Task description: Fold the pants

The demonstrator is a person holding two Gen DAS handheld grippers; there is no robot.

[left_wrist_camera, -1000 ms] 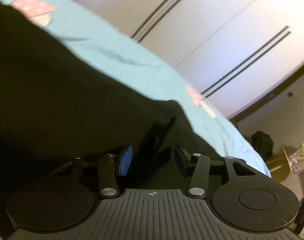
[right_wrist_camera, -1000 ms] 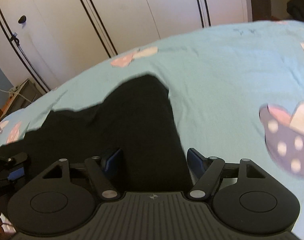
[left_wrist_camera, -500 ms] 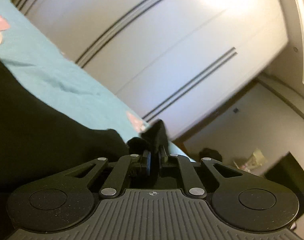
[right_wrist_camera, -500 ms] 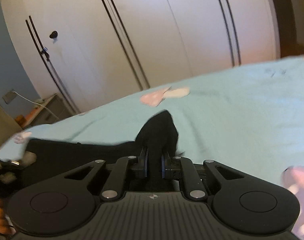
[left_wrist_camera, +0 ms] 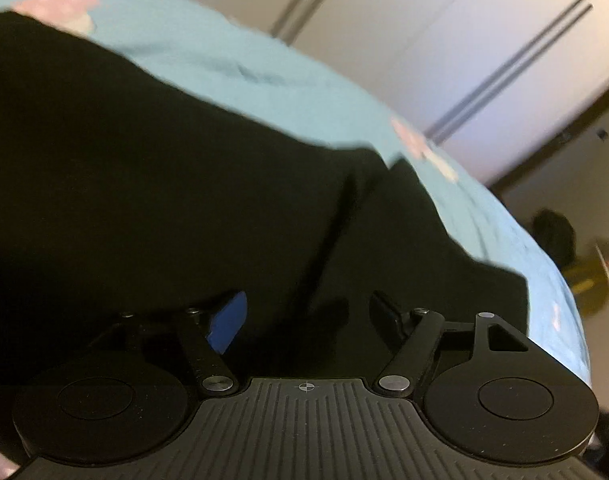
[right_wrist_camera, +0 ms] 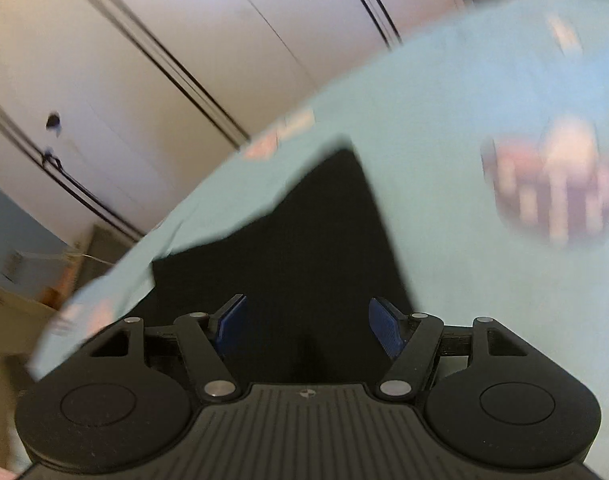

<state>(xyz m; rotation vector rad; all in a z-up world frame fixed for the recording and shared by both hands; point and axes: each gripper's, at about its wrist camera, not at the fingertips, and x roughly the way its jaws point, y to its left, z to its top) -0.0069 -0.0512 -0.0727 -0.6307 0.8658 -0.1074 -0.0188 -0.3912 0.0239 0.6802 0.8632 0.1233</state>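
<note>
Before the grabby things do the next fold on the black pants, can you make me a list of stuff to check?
1. Left gripper open, holding nothing: ok.
2. Right gripper open, holding nothing: ok.
3. Black pants resting on the blue bedsheet, not hanging in the air: ok.
4. Pants smooth: not ok, a crease runs through the cloth in the left wrist view.
5. Pants edge for the right gripper to grab: ok, the cloth lies between its fingers.
6. Fold edges lined up neatly: cannot tell, both views are blurred and show only part of the pants.
</note>
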